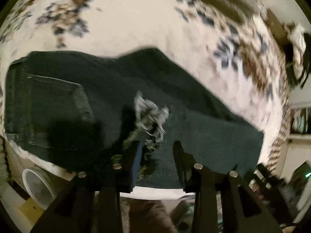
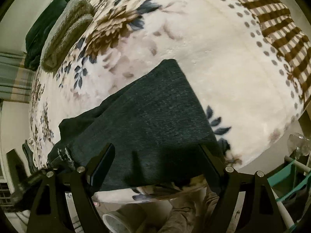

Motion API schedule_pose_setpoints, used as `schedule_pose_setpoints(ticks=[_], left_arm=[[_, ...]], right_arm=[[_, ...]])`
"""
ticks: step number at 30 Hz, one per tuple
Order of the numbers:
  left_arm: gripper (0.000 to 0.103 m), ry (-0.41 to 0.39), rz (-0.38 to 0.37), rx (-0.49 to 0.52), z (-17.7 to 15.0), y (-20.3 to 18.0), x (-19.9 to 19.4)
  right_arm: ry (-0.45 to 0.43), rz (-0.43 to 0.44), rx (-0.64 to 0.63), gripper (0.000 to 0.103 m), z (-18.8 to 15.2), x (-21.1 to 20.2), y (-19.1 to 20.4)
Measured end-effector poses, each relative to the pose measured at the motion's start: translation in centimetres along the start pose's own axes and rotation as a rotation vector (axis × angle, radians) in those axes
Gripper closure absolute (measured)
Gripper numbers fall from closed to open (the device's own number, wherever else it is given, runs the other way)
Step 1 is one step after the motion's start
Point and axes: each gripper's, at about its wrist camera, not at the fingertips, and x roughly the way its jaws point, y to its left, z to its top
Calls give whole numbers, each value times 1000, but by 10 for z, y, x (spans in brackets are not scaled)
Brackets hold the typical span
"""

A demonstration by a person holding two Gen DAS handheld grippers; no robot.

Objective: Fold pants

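Observation:
Dark denim pants [image 1: 120,89] lie folded on a floral blanket [image 1: 126,13]; the waistband and a back pocket [image 1: 52,104] are at the left. A frayed hem [image 1: 149,116] lies on top near the middle. My left gripper [image 1: 156,145] is open just above the pants, the frayed hem right beside its left finger. In the right wrist view the pants [image 2: 147,116] spread forward from the bed's near edge. My right gripper [image 2: 157,155] is wide open over their near edge, holding nothing.
The blanket [image 2: 204,48] covers the bed, with a checkered border [image 2: 278,25] at the far right. Folded dark and grey textiles [image 2: 64,31] lie at the far left. A white bucket [image 1: 38,188] and clutter stand on the floor below the bed edge.

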Motion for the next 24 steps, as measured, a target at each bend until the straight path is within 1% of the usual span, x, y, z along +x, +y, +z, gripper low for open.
schedule_pose_setpoints(ticks=[1,2,3,4,5,8,9,10,14,18,21,23,24], left_arm=[[73,12,16,25,-6,-5,4],[73,32,43,57,-7,-9,16],[83,42,64,80,-9,-11,26],[103,29,77,97,-12,-11,30],[103,14,75,108,-13,-11,29],[103,-81,63,130,-18,-9,8],[103,-107,56,121,-20,-5,-2],[103,-116,48,108,-22,-1,-8],[103,-117,30,89,-26,9,-18],[103,-114,37,85,-30,17,-20],[103,-111,57,53,-22,23,-12],[103,-94,47,20,-19,32,-5],[103,-86,30,0,-18,35,-4]], right_arm=[[2,0,-4,16,0,1,1],[6,-4,-10,16,0,2,3],[7,-8,-14,16,0,4,4],[10,-13,-17,16,0,5,5],[15,-19,-18,16,0,7,5],[17,-20,-20,16,2,9,6],[17,-22,-24,16,2,10,6],[18,-24,-26,16,2,12,7],[24,-26,-27,16,4,15,9],[28,-37,-39,16,5,18,14],[42,-76,-64,16,7,24,19],[50,-104,-89,16,7,28,24],[53,-116,-98,16,7,29,26]])
